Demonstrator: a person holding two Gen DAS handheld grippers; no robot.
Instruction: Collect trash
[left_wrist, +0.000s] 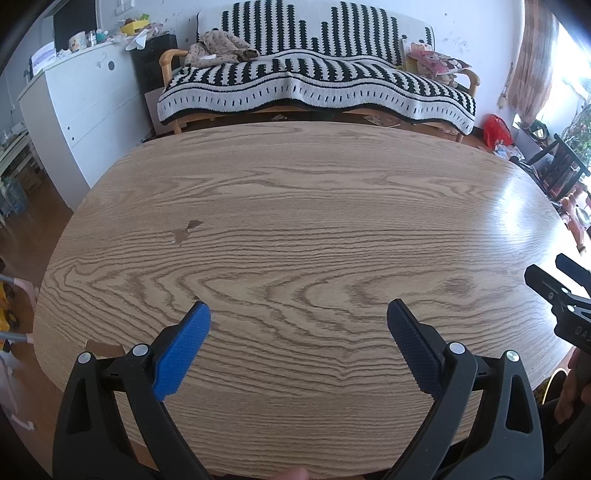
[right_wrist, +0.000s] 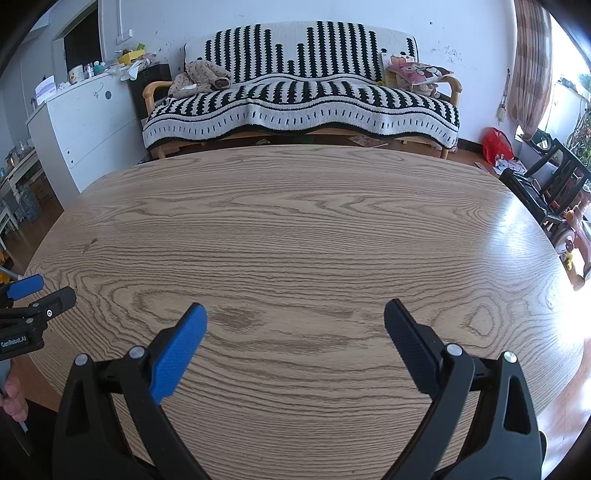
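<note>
Here, above the near edge of the wood-grain desk (left_wrist: 295, 192): left hand-held gripper (left_wrist: 299, 314), spread wide, nothing between the blue pads (left_wrist: 183, 350), bare desk under the gap. Just beside it, on its right: right hand-held gripper (right_wrist: 295, 314), likewise spread wide and empty, hovering over the same near edge. Each visible at the border of the other's view, side by side, apart. On the desk surface, toward the left, only a chipped patch (left_wrist: 188, 229) in the veneer. Further off, on the floor between the far desk edge and the sofa (right_wrist: 303, 103): paper scraps (right_wrist: 364, 140), small and hard to make out. Over the sofa, a black-and-white striped blanket (left_wrist: 317, 85). Right of the sofa, on the floor by the wall, a red bag (right_wrist: 496, 144) with more scattered litter (right_wrist: 508, 164) near it.
</note>
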